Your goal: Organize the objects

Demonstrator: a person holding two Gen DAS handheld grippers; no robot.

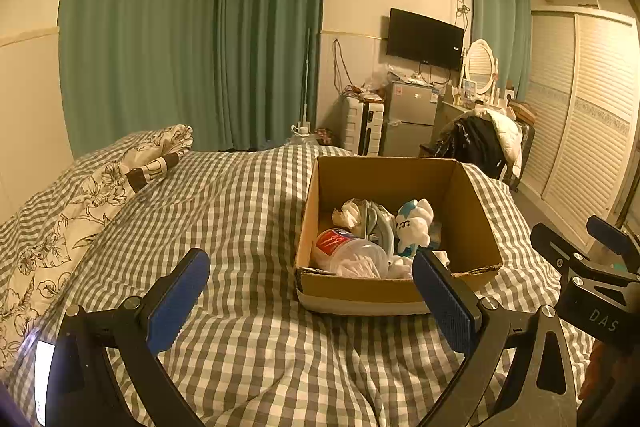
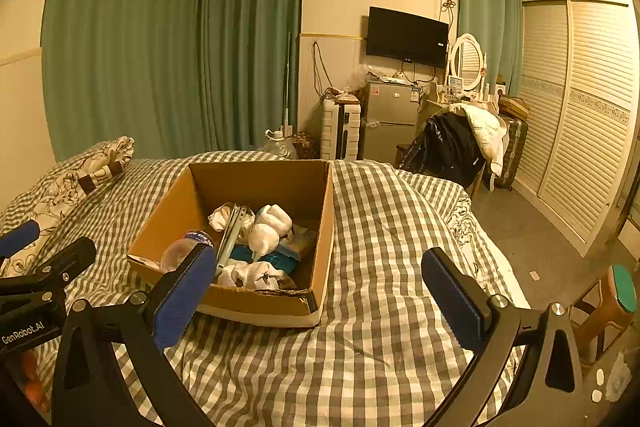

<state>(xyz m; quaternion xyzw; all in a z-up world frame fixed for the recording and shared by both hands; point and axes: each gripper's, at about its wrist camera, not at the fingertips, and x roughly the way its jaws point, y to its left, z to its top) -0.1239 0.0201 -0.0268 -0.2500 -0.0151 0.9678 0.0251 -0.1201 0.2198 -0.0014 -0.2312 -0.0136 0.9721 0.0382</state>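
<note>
Both of my grippers hang over the checked bedspread (image 1: 248, 211) with nothing between their blue pads. My left gripper (image 1: 310, 303) has its jaws spread wide, and so does my right gripper (image 2: 318, 301); neither one touches anything.

Ahead of my left jaws and a little to their right sits the cardboard box (image 1: 472, 223), open at the top, resting on the bedspread. From my right jaws the same box lies ahead and to the left, its near corner crumpled. Inside it I see a clear plastic bottle (image 1: 352, 255) with a red label lying on its side against the near wall, a white and blue plush toy (image 1: 414, 223) beyond it toward the middle, and crumpled white cloth (image 2: 252, 275) near the front wall.

Far to the left of both jaws a floral pillow (image 1: 80, 203) lies along the edge of the bed.
</note>
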